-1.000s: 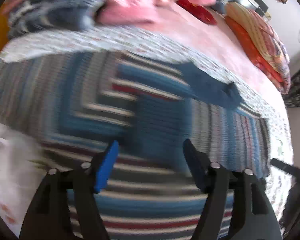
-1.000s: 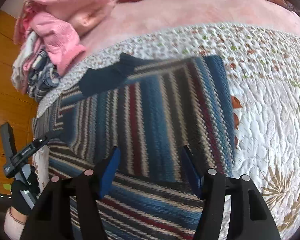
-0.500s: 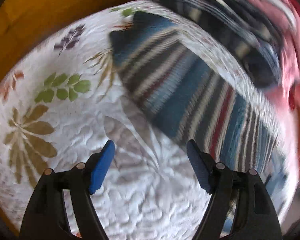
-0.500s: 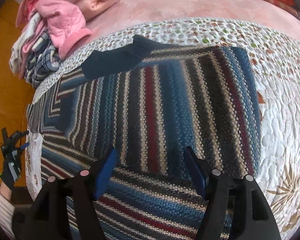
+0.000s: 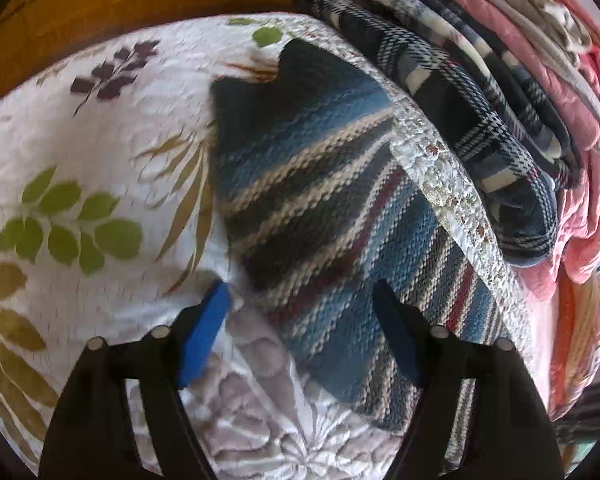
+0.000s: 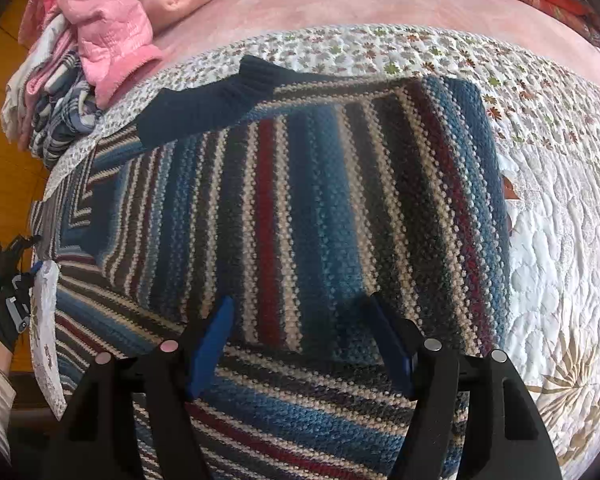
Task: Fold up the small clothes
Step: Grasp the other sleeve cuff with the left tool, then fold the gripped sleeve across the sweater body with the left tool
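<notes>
Striped sweater (image 6: pixel 300 208) lies flat on quilt (image 6: pixel 572 240), near hem cut off by frame. Right gripper (image 6: pixel 300 336) hovers over it w/ jaws apart, empty. Left gripper (image 5: pixel 300 320) spread wide at sleeve (image 5: pixel 320 184); contact w/ fabric unclear. Clothes pile (image 5: pixel 480 92) far right.

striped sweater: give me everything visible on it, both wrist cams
The striped sweater is a chunky knit in blue, dark grey, cream and maroon stripes, with a solid navy ribbed cuff. It lies spread flat on the floral quilt, partly folded: one sleeve lies across the top of the body, stripes running at angles. Both claws, left and right, are open above it, gripping nothing. In the left view its dark end lies beside a stack of folded clothes.
</notes>
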Demonstrator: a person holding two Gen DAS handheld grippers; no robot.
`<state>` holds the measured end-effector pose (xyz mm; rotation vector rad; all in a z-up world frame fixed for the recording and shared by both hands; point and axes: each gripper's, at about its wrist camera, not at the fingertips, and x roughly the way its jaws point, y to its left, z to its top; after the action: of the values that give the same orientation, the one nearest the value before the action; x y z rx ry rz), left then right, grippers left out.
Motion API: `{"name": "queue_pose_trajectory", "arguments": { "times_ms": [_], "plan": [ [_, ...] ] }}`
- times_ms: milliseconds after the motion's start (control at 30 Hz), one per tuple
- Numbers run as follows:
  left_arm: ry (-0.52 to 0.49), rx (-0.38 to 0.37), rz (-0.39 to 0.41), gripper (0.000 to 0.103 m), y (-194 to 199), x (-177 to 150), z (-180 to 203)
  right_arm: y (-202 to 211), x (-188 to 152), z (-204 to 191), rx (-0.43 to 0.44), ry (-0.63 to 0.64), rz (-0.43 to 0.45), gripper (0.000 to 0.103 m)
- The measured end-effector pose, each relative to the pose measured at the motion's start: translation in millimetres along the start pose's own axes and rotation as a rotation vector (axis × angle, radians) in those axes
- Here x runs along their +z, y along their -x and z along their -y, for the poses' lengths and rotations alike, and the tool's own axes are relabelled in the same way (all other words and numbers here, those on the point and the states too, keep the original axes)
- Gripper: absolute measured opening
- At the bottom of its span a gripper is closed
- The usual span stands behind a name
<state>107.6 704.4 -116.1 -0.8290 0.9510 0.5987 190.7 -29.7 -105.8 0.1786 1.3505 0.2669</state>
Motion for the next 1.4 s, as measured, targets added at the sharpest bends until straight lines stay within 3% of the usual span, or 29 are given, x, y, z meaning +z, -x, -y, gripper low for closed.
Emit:
{"name": "queue_pose_trajectory", "arguments": {
  "times_ms": [33, 67, 200, 433, 633, 867, 1033, 1400],
  "plan": [
    [-0.012, -0.009, -0.006, 0.043, -1.3, 1.3, 2.7, -0.4, 0.3, -0.1, -0.003, 0.0, 0.0, 0.07],
    [-0.018, -0.016, -0.008, 0.035, -1.3, 2.9, 3.8, -0.7, 0.5, -0.2, -0.005, 0.001, 0.001, 0.07],
    [-0.044, -0.044, 0.024, 0.015, 5.9, 4.2, 11.3, -2.4, 0.1, -2.3, -0.023, 0.021, 0.001, 0.07],
    [-0.066, -0.131, 0.099, 0.013, 33.1, 2.9, 40.1, -2.1, 0.5, -2.0, -0.019, 0.018, 0.001, 0.07],
    [-0.116, -0.165, 0.112, 0.012, 48.6, -9.1, 66.9, 1.2, 1.3, 3.1, -0.007, -0.006, 0.005, 0.07],
    [-0.254, -0.191, 0.109, 0.012, 66.9, -38.5, 109.5, 5.9, 4.3, 10.4, -0.01, -0.03, 0.013, 0.07],
    [-0.351, -0.264, 0.081, 0.012, 77.6, -74.8, 152.7, 11.0, 6.9, 13.1, -0.012, -0.043, 0.027, 0.07],
    [-0.495, -0.401, -0.018, 0.012, 68.3, -192.3, 237.4, 17.9, 8.3, 8.0, -0.006, -0.036, 0.042, 0.07]
  ]
}}
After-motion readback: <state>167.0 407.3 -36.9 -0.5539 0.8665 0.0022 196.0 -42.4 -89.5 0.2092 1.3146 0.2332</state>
